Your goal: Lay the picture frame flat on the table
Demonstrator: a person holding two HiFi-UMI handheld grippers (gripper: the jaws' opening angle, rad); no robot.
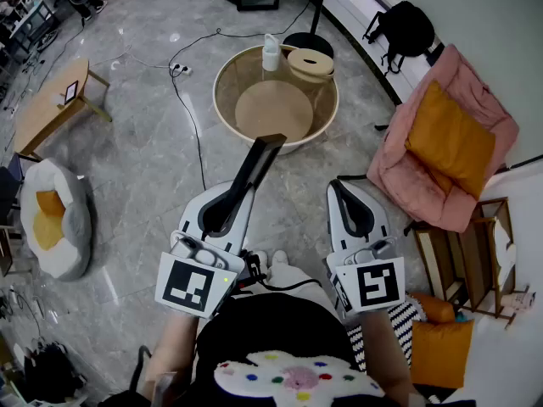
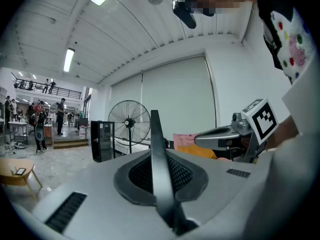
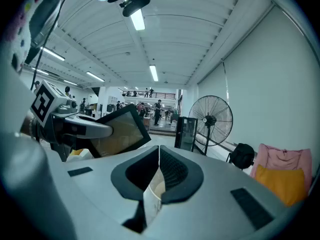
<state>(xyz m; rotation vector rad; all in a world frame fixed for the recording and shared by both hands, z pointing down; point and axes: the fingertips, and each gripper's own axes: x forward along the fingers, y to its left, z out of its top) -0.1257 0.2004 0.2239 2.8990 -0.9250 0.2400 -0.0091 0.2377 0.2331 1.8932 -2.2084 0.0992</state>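
I have the picture frame [image 1: 254, 168] in my left gripper [image 1: 222, 210]. The left gripper view shows its fingers clamped on the frame's lower edge, with the dark slab rising edge-on between them. So the pickup is done, but the frame is in the air and nothing has been laid down yet. As I judge it, what is left is to carry it forward, roll it from on-edge to face-flat, set it on the worktop and let go.

My right gripper [image 1: 346, 195] is just beside the left, a little apart from it, with its fingers together. A pale sliver sits in their seam in the right gripper view and I cannot tell what it is. Nothing sticks out of the gripper in the head view, so I read it as carrying nothing.

Both grippers are out in front of my body, side by side and close to level, with their noses dipped slightly. They point toward the round worktop [image 1: 273, 110]. From the right gripper view the frame leans across the left fingers, dark border around a brownish face.

The frame's far end reaches toward the worktop's near rim in the head view; whether it is over the rim I cannot say. At the worktop's far side stand a white bottle [image 1: 271, 53] and a round pale container [image 1: 310, 62]. The middle looks bare enough for the frame.
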